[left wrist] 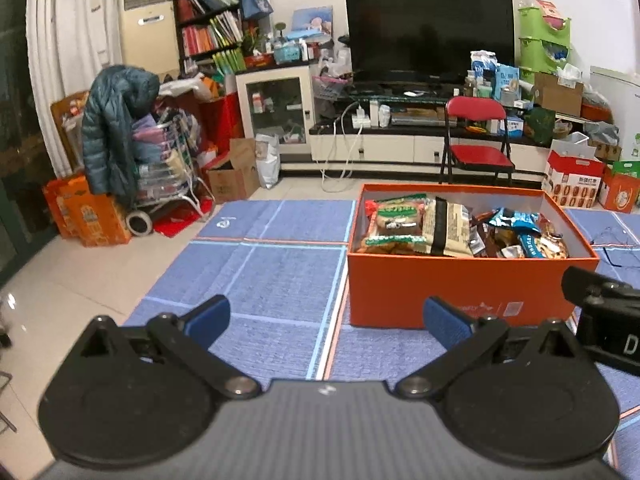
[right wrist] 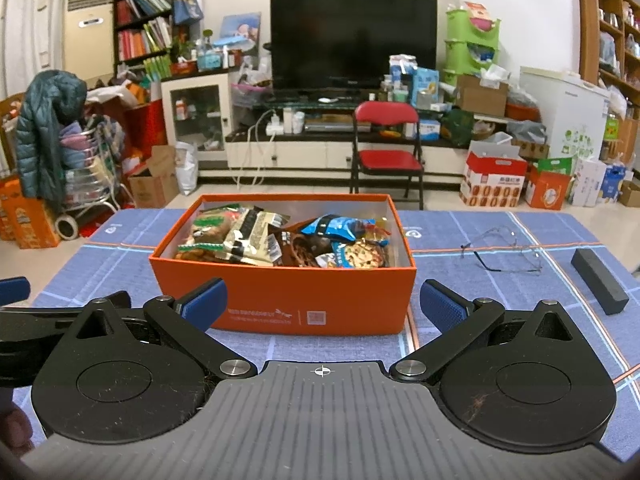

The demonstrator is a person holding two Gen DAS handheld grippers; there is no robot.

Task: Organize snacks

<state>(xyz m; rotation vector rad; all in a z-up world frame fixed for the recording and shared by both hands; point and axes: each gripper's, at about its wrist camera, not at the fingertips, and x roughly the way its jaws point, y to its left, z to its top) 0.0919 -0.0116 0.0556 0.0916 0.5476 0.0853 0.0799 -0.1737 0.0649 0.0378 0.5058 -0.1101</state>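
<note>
Both tongs wide, empty | orange box ahead | eyeglasses, black block right

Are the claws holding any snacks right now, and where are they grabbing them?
No, nothing is held. The left claw and right claw are both open and empty, in front of the orange cardboard box where the snack packets lie.
</note>
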